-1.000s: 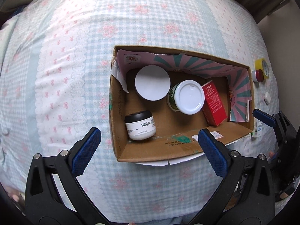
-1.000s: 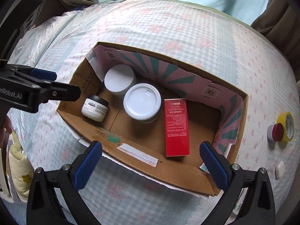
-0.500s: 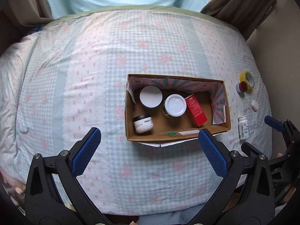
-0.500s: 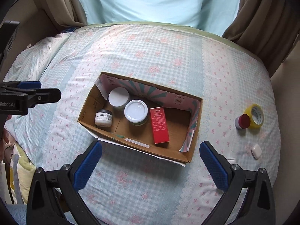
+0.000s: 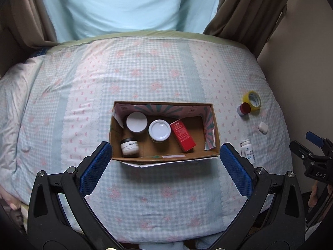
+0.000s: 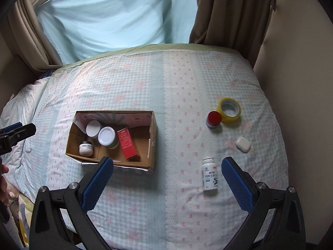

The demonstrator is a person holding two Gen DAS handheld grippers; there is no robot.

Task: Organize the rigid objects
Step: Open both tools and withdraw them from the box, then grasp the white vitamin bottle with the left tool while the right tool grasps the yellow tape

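Nearest the camera: right tool (image 6: pixel 167 185) and left tool (image 5: pixel 166 166) both spread wide, holding nothing.
Bottle risk: white pill bottle (image 6: pixel 209 174) lies flat on the soft bed (image 6: pixel 145 79); may roll.
Beyond: cardboard box (image 6: pixel 153 145) holds jars; tape roll (image 6: pixel 229 110) outside.
Change: both tools have pulled back.

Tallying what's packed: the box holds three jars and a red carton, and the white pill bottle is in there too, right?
Not quite. The pill bottle lies on the bedspread, outside the box, as the right wrist view shows. The three jars and red carton are inside.
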